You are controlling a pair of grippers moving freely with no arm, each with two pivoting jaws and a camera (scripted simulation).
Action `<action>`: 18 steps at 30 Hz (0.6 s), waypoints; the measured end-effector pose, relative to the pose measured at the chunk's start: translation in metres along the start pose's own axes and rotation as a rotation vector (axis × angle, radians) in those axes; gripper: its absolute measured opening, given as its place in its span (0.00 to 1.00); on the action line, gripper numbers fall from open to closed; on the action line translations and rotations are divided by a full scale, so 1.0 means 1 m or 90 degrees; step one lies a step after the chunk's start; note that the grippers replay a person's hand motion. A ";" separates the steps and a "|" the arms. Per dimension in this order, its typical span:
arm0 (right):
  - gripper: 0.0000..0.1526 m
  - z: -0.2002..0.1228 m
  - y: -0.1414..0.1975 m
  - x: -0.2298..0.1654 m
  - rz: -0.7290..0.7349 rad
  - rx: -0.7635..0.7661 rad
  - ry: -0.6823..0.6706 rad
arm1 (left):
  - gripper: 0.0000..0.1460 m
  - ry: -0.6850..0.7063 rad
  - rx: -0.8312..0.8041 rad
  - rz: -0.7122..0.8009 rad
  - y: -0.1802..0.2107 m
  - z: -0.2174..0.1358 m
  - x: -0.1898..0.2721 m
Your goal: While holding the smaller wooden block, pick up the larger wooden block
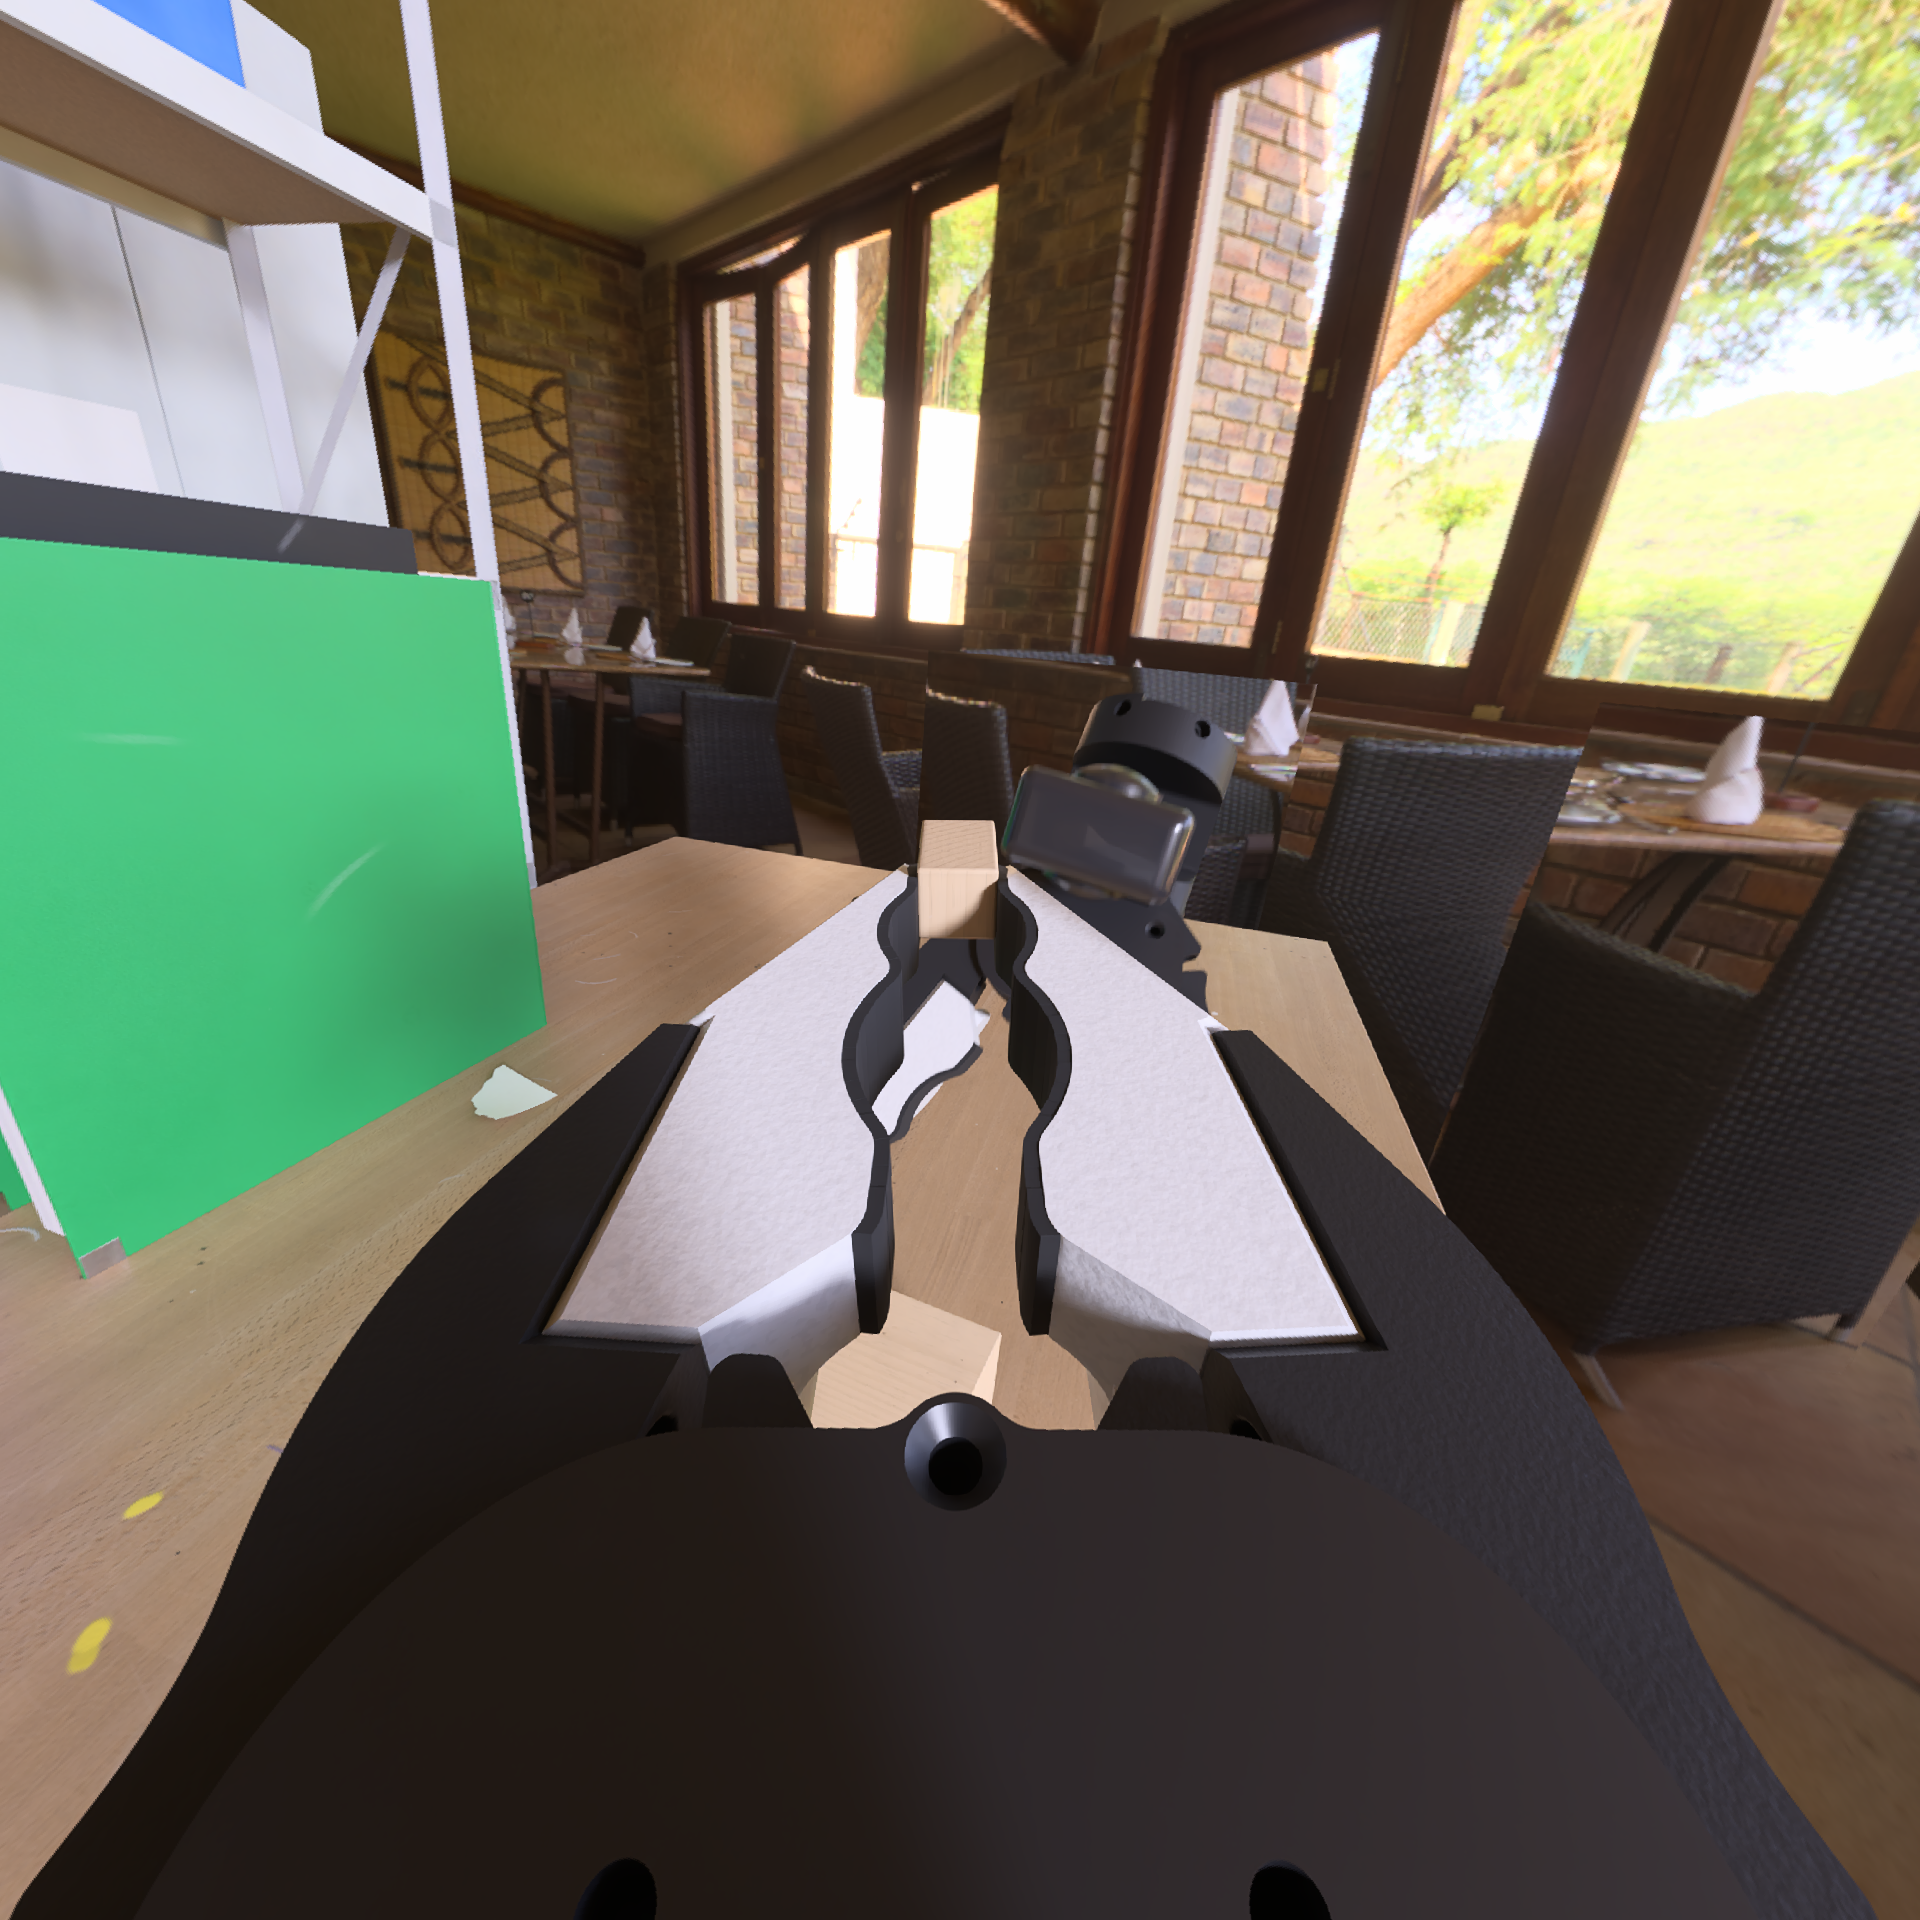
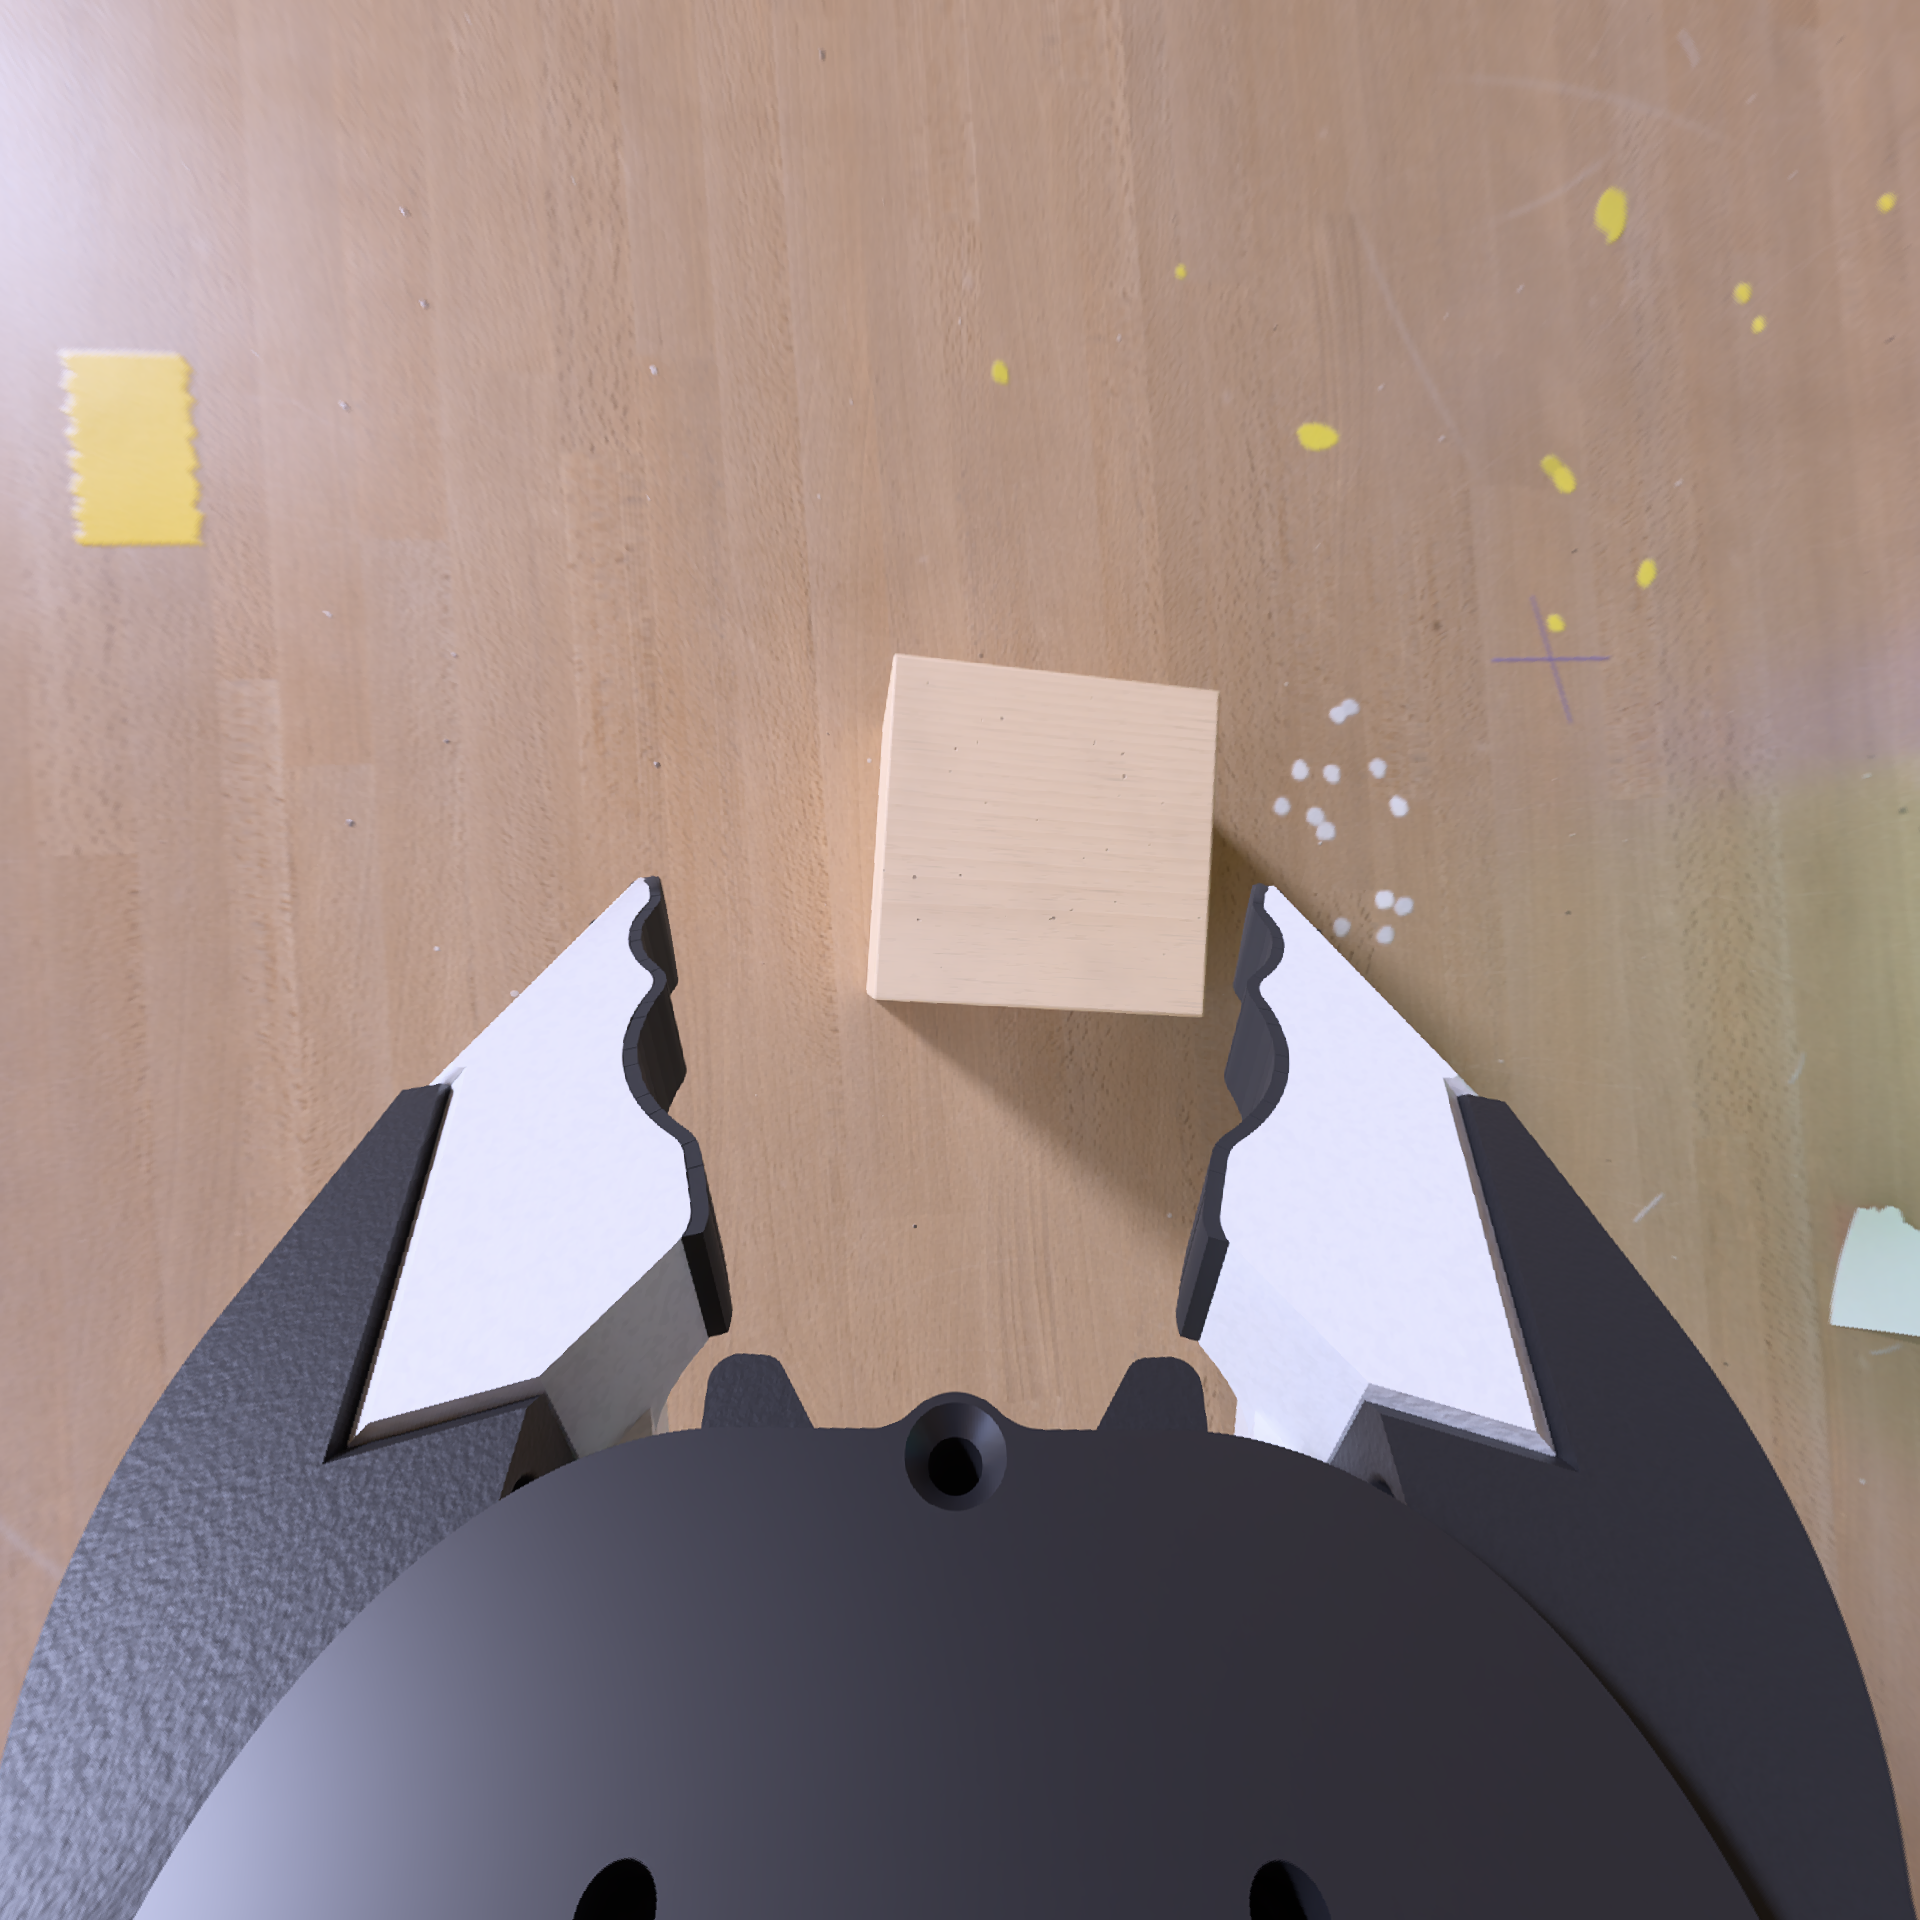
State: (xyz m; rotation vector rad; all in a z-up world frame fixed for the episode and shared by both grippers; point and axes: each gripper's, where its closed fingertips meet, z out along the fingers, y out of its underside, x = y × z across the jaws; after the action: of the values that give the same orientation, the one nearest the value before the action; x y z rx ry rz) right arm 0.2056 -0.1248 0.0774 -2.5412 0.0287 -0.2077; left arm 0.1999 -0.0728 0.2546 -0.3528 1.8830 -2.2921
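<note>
In the left wrist view my left gripper (image 1: 958, 894) is shut on the smaller wooden block (image 1: 956, 883), a pale cube pinched between its fingertips above the wooden table (image 1: 665, 935). A larger pale wooden block (image 1: 914, 1366) shows low between the finger bases, resting on the table. In the right wrist view my right gripper (image 2: 956, 888) is open and looks straight down on the larger wooden block (image 2: 1044, 836), which lies on the table (image 2: 520, 623) just ahead of the fingertips, nearer the right finger. The right gripper also shows in the left wrist view (image 1: 1117, 831), beyond the held block.
A green board (image 1: 249, 862) leans at the left under a white shelf frame (image 1: 436, 312). The table's far edge (image 1: 1340, 997) borders dark wicker chairs (image 1: 1558, 987). A yellow tape patch (image 2: 130, 447), yellow paint spots (image 2: 1317, 436) and a pale paper scrap (image 2: 1881, 1283) lie on the table.
</note>
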 end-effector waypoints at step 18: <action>0.67 0.058 0.029 0.019 -0.014 -0.049 0.042 | 0.09 0.000 -0.022 -0.005 0.014 0.001 -0.005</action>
State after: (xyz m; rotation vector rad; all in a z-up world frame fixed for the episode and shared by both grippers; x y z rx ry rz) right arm 0.2336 -0.1180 0.0166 -2.6109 0.0345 -0.3042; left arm 0.2049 -0.0753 0.2409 -0.3653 1.9267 -2.2658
